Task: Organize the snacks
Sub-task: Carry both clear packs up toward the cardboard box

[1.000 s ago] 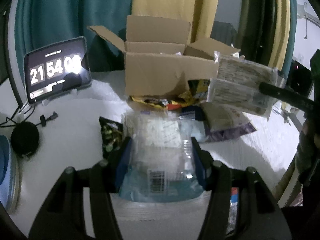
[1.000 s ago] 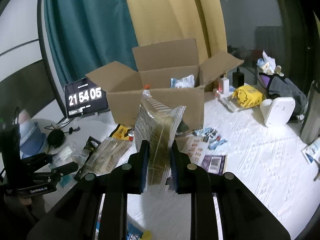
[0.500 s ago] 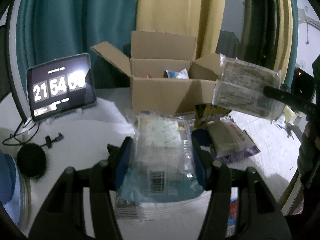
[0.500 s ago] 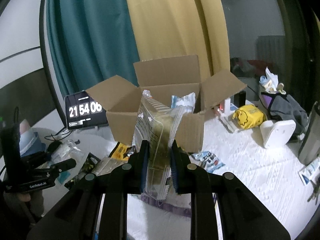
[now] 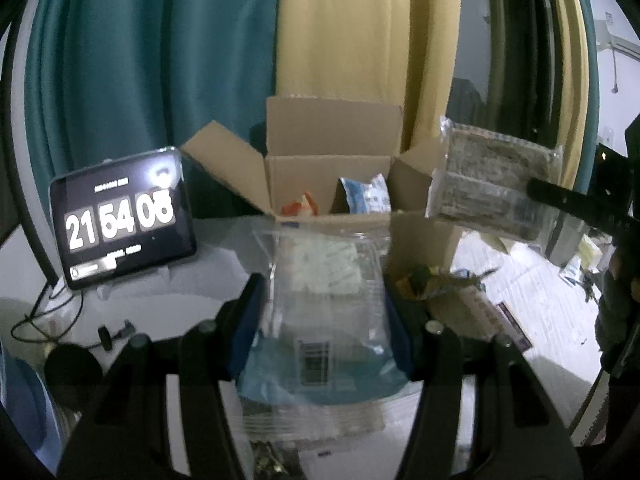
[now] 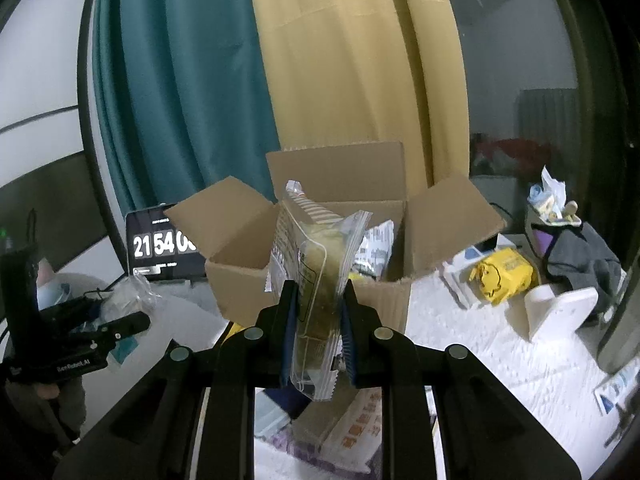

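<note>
Teal and yellow curtains back the open cardboard box (image 6: 312, 280) at twelve o'clock, nearer the right gripper (image 6: 316, 316) pinching an upright cake packet (image 6: 316, 264); left gripper (image 5: 324, 312) clamps a clear pouch (image 5: 324, 280).

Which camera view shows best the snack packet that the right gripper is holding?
The left wrist view: there the snack packet is seen flat-on and almost whole, with its printed label. The right wrist view shows the same packet edge-on, pinched between the jaws of the right gripper, hiding its lower part.
</note>
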Tool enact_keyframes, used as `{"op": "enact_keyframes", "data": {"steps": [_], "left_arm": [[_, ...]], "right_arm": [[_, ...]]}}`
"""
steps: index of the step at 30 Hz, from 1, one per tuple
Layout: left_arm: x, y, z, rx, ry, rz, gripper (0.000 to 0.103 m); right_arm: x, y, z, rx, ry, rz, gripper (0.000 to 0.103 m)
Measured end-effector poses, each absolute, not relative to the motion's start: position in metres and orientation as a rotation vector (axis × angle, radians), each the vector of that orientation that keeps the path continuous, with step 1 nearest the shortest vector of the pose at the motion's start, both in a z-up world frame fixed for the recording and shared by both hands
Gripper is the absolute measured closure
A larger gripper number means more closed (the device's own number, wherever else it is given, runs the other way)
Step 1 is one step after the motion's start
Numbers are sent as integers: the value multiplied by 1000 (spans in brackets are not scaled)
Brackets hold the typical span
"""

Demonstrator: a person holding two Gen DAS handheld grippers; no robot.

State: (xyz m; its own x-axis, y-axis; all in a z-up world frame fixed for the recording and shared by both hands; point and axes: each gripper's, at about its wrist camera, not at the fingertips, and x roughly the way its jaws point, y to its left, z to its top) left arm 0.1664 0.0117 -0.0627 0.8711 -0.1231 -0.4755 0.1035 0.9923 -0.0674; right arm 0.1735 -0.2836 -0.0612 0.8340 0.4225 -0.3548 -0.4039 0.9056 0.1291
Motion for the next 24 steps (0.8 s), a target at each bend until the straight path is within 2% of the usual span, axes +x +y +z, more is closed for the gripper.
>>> {"op": "enact_keyframes", "data": {"steps": [24], "left_arm": [[240, 27, -31, -44, 373, -78, 45]], "right_arm": [[245, -263, -38, 17, 319, 446, 81]]}}
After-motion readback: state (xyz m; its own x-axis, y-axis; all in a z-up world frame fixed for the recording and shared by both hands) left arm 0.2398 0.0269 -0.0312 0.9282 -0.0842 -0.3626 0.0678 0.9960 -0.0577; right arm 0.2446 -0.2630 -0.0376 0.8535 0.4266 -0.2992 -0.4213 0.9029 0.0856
